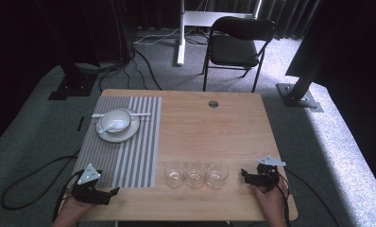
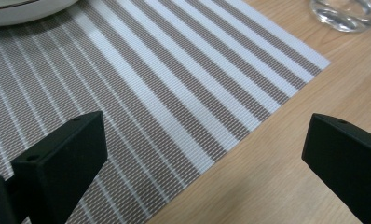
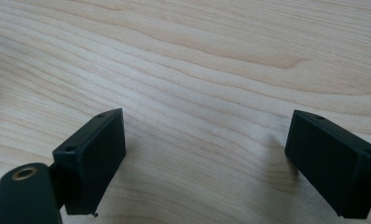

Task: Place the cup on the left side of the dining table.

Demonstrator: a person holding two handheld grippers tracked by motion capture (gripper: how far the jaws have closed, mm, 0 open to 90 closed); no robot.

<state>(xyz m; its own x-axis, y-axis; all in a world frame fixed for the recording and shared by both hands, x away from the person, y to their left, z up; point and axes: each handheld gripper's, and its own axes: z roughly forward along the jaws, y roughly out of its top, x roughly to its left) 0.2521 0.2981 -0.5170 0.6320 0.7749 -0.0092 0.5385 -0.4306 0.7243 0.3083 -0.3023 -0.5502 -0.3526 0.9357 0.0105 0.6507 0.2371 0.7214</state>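
**Both grippers wide, nothing held, beside the row of glasses**

Wooden table (image 1: 224, 127) seen from above, with the striped placemat (image 1: 124, 151) as the landmark. On the far part of the placemat: a white plate (image 1: 129, 134) carrying a white bowl (image 1: 114, 119), with a spoon (image 1: 106, 126) resting in the bowl. Behind the bowl, something long and white lying crosswise, too small to identify.

Just right of the placemat's near right corner: three clear glasses in a row, upright, close together. First glass (image 1: 174, 175) nearest the placemat, middle glass (image 1: 195, 175) next, third glass (image 1: 217, 175) farthest from it.

Left gripper (image 1: 111, 193) at the placemat's near left corner, low by the table's front edge, held in a hand (image 1: 72, 210) entering from below. Jaws spread wide, empty; in the left gripper view (image 2: 204, 154) placemat stripes and bare wood lie between them, with a glass (image 2: 344, 14) at the top right and the plate's rim (image 2: 16, 16) at the top left.

Right gripper (image 1: 246, 175) well to the right of the placemat, past the third glass and near it, not touching. Held by the other hand (image 1: 271, 198). Jaws likewise wide apart and empty, over bare wood in the right gripper view (image 3: 204, 144).
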